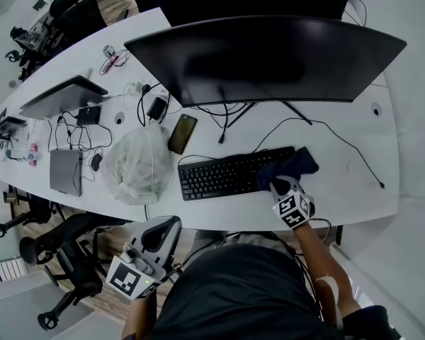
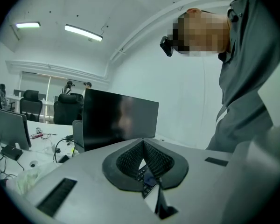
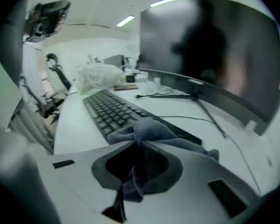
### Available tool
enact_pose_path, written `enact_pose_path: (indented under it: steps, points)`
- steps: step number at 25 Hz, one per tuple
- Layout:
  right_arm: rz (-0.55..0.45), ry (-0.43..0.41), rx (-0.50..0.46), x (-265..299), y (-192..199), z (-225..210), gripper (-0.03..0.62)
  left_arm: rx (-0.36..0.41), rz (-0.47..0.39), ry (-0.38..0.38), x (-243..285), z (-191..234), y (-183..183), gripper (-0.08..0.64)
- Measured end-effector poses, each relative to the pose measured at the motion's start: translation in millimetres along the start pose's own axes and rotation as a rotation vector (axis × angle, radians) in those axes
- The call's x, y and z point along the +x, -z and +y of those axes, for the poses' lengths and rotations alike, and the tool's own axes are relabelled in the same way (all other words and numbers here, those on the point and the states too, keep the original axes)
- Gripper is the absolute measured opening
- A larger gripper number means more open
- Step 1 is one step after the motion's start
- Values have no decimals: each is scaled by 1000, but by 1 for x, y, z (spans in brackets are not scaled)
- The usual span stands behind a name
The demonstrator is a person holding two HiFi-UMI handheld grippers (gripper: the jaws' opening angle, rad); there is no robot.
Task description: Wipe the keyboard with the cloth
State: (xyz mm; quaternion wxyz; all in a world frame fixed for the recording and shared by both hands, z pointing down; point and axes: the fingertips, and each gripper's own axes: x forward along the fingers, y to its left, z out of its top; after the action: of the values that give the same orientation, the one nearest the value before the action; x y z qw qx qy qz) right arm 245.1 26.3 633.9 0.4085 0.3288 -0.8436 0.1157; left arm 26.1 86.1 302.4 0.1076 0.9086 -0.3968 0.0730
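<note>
Right tool [image 3: 139, 146] is pinched shut on a fold of the grey-blue cloth [image 3: 147, 129]. The rest of the cloth is bunched ahead of its tips and lies on the right end of the black keyboard [image 1: 223, 176]. The wiping looks to be at that end, with the keys toward the left not yet under the cloth.

To do the stroke well, the person would likely hold the tool tilted downward so that the cloth, not the tips, bears on the keys. Pressing lightly and dragging along the rows rather than across them should stop the cloth snagging on key edges or shoving the keyboard over the white tabletop [image 1: 354, 190].

In the head view the keyboard's long axis runs left to right, roughly along the tabletop's near edge, with its right end a little farther from the person. A curved monitor [image 1: 269, 55] stands behind it. Left tool [image 1: 163, 231], closed and empty, hangs off the tabletop near the person's body.
</note>
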Motion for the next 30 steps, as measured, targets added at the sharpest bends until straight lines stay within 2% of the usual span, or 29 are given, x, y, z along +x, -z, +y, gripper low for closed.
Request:
enact_pose_path:
  steps: [1,2,3,4,6,8,10,11,13,15,16,18,20,22,23,25,28,29,30]
  points:
    - [-6,-78,-48,7,-7,22,40,7,-2,11,3,-2,-3,4]
    - [-4,-115,-71,11,-8,30,40,13,-8,22,6,-5,-7,3]
    - [6,-109,-56,10,-3,25,40,19,-13,31,8,-7,-11,3]
    - [25,-68,-9,6,6,9,40,23,-12,31,7,-6,-12,3]
    - [85,66,88,-10,30,-35,40,23,1,14,2,-2,-7,3]
    - [132,192,115,-24,44,-68,40,2,-9,5,-3,2,-6,3]
    - [101,223,110,-23,31,-73,40,-18,-2,-7,-6,6,2,3]
    - [57,193,100,-16,16,-63,40,-28,7,-9,-6,7,6,3]
    - [-21,72,41,6,-20,-26,40,-32,10,2,-4,6,8,4]
    - [-41,-43,-34,25,-41,7,40,-28,12,16,0,2,6,3]
    - [-26,-62,-42,30,-41,9,40,-32,18,19,0,1,5,3]
    - [27,-10,29,27,-21,-15,40,-38,32,15,-2,0,5,4]
    - [71,126,108,8,-2,-57,40,-44,33,-4,-8,6,6,3]
    - [88,245,111,-4,3,-85,40,-42,17,-28,-14,15,8,3]
    - [67,263,110,-4,-1,-87,40,-45,9,-36,-16,18,10,3]
    - [-9,203,89,10,-27,-66,40,-57,1,-39,-17,19,11,3]
    - [-53,1,-40,39,-61,-12,40,-44,5,-22,-12,13,7,4]
    - [-44,-27,-52,44,-61,-7,40,-39,10,-16,-12,11,6,3]
    - [-28,-17,-29,44,-55,-14,40,-41,19,-14,-13,8,7,3]
